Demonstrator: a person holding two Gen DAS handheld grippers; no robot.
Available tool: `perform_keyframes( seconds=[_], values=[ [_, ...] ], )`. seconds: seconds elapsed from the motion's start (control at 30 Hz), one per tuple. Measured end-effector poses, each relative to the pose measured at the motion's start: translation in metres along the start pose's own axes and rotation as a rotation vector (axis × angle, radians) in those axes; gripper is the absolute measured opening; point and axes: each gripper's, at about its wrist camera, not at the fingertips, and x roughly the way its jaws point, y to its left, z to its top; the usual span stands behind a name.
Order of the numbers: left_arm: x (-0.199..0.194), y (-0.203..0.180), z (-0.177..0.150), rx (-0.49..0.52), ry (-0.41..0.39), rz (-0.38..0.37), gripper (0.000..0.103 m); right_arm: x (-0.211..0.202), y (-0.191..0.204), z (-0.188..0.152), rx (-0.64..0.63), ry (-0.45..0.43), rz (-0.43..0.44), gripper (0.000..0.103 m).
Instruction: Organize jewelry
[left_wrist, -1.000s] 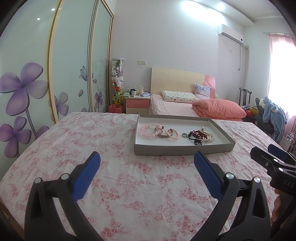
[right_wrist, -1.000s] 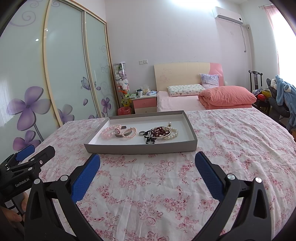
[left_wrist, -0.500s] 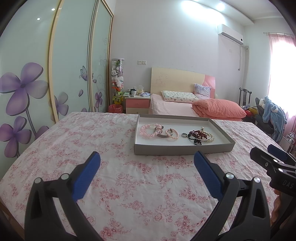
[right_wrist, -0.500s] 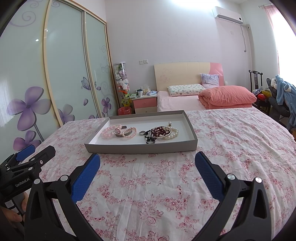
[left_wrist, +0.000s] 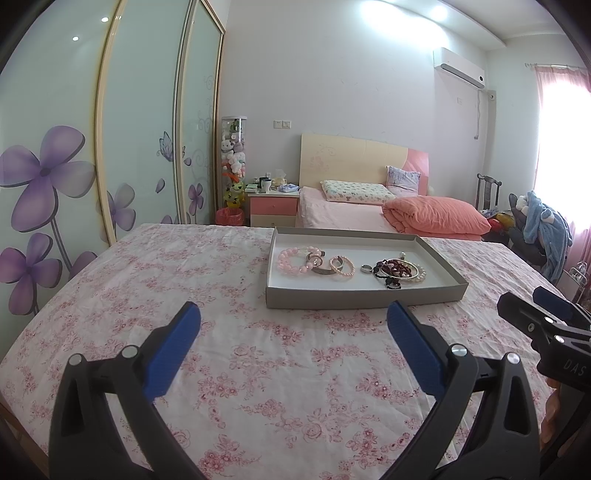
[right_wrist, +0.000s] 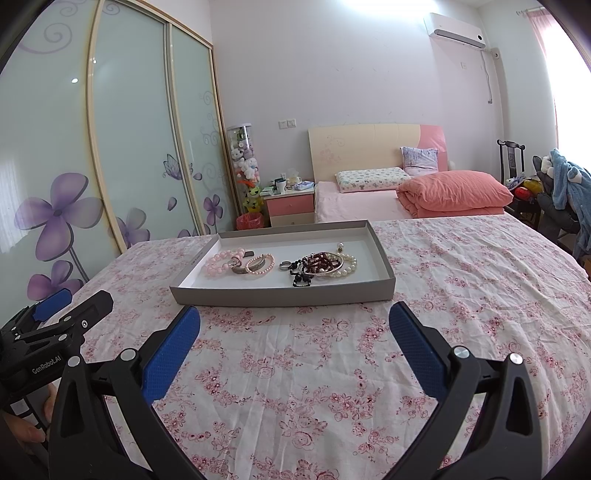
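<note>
Right wrist view: your right gripper (right_wrist: 294, 328) gapes empty short of the tray (right_wrist: 280, 293); lift the tangled dark beads (right_wrist: 319, 263) slowly

The tablecloth (left_wrist: 258, 369) is white with a dense print of small pink and red flowers. On it, the tray (left_wrist: 362, 297) is grey outside and white inside. In it lie a pale pink bead bracelet (left_wrist: 291, 260), a peach pearl bracelet (left_wrist: 341, 266), a silver ring (left_wrist: 365, 269), dark red beads (left_wrist: 393, 267), a white pearl strand (right_wrist: 345, 267) and black beads (right_wrist: 301, 278). Both the left gripper (left_wrist: 293, 332) and the right gripper (right_wrist: 294, 328) are black with blue finger pads. The wardrobe doors (left_wrist: 140, 129) are frosted pale green, framed in cream, with purple flowers. The folded quilt (left_wrist: 437, 218) is coral, and the headboard (right_wrist: 365, 147) is cream with a pink corner.
</note>
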Motion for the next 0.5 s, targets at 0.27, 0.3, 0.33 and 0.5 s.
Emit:
perform_keyframes(
  seconds=[0.27,0.3,0.33,0.5],
  values=[
    [-0.0009,-0.0027,0.0003,0.001,-0.004,0.005,0.099,-0.0004,0.0009,-0.0001,0.0,-0.001,0.0,0.101],
    [-0.0006,-0.0029,0.0005,-0.001,-0.002,0.005,0.099,-0.0001,0.0001,0.0001,0.001,0.0,0.0,0.101],
    [-0.0002,-0.003,0.0009,-0.003,0.0,0.003,0.099,0.0,-0.0004,0.0003,0.001,0.0,0.0,0.101],
    [-0.0012,-0.0028,0.0024,0.0,0.002,-0.003,0.099,-0.0005,0.0017,-0.0004,0.001,0.0,0.001,0.101]
  ],
)
